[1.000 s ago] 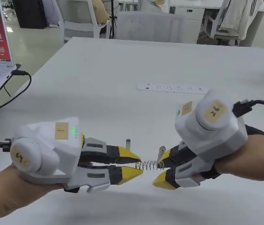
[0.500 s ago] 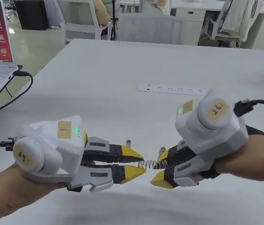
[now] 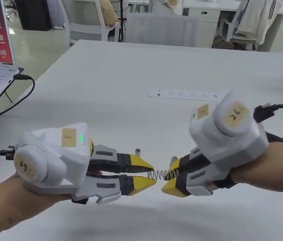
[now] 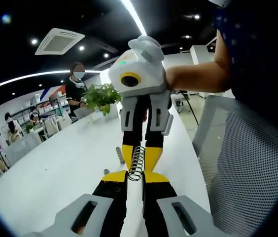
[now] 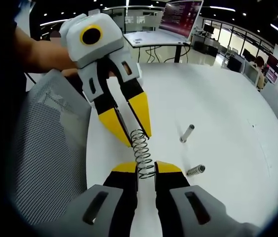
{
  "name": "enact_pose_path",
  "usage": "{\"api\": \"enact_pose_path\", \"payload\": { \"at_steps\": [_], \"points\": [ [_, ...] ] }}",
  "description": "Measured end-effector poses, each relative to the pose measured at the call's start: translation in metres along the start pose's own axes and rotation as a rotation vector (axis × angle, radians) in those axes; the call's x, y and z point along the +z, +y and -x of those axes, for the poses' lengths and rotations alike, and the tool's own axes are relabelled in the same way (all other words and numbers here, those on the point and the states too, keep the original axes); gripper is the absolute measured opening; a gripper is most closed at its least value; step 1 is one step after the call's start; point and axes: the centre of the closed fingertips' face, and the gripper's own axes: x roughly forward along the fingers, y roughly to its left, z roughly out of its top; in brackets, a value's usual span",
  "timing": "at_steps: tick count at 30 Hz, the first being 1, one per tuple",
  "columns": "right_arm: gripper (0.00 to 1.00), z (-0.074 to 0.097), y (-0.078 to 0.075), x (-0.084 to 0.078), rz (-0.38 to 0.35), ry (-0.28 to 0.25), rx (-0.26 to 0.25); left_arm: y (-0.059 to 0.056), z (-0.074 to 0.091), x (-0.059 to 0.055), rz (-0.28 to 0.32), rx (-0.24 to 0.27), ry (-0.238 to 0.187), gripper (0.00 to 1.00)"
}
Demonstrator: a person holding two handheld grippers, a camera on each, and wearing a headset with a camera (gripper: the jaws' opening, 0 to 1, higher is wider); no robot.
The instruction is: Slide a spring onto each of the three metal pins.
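Spring [image 3: 160, 174] being held at both ends
The left gripper [image 3: 152, 174] and right gripper [image 3: 170, 175] are each pinching one end of it.

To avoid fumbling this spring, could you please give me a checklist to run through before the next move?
1. Right gripper fingers closed on spring: ok.
2. Left gripper fingers on its other end: ok.
3. Bare pin free: ok.
4. Spring lined up over that pin: not ok, it lies level.
5. Second pin already carries a spring: ok.
6. Firmness of either grip: cannot tell.
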Motion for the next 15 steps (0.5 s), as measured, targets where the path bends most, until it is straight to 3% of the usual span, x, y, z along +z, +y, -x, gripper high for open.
{"api": "enact_pose_path", "payload": {
  "at_steps": [15],
  "points": [
    [0.10,0.007,0.006,0.011,-0.002,-0.022,0.025,-0.001,0.001,-0.005,-0.005,-0.005,0.013,0.02]
  ]
}}
